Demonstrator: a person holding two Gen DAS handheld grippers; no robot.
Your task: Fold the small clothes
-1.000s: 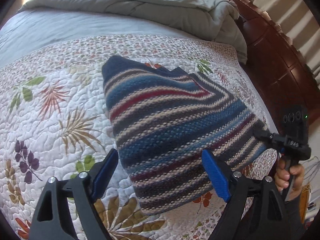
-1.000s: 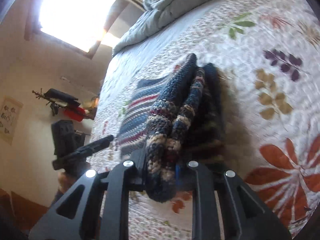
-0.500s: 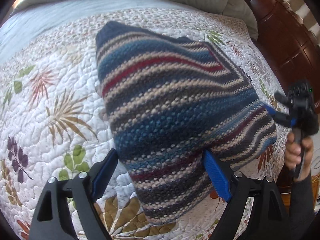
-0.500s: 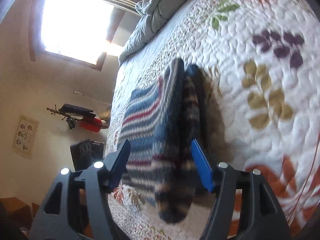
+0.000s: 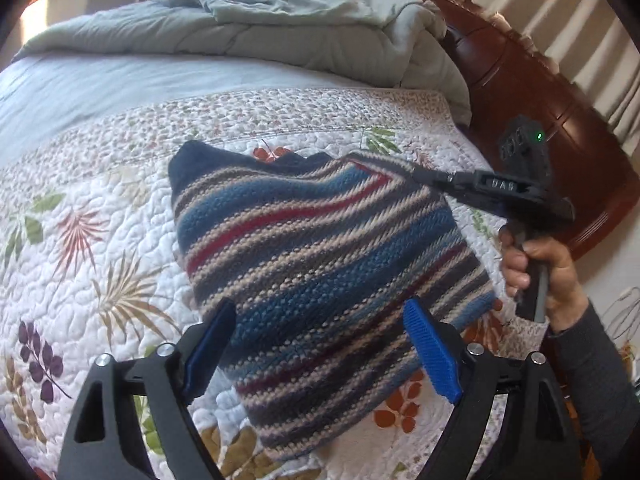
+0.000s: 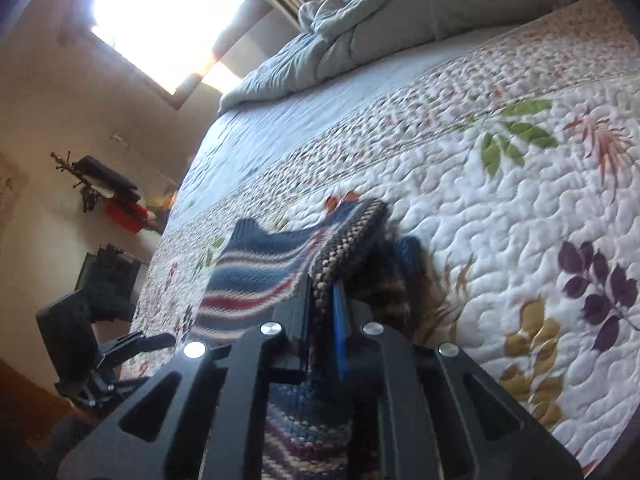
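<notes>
On your left, in the left wrist view, the floral quilt (image 5: 80,264) covers the near part of the bed, white and puckered, printed with green, rust and purple leaves; beyond it a strip of pale blue sheet (image 5: 100,84) shows, and a rumpled grey-green comforter (image 5: 304,28) is heaped along the far side. Your left gripper (image 5: 320,354) hangs low over the quilt with its blue pads spread wide; the near part of the striped sweater (image 5: 320,276) lies in the gap, yet neither pad presses on it, so that gripper holds nothing. The sweater itself sits in the middle of the quilt, folded into a thick packet of blue, red, cream and grey bands running on a slant; one dark blue corner points toward the sheet, and its near corner reaches down between your left fingers. Further right, your right gripper (image 5: 416,172) reaches to the sweater's far right edge, with your right hand (image 5: 536,268) wrapped round its handle and a grey sleeve (image 5: 592,380) behind it; the dark wooden bed frame (image 5: 540,92) curves past it. In the right wrist view that gripper (image 6: 324,312) has just been closing, and its jaws now stand pinched tight on the sweater's knitted edge (image 6: 348,232), which runs up between the pads; the rest of the sweater spreads to the left of them on the quilt (image 6: 520,220). At the left edge of that view your left gripper (image 6: 136,344) shows as a dark shape.
</notes>
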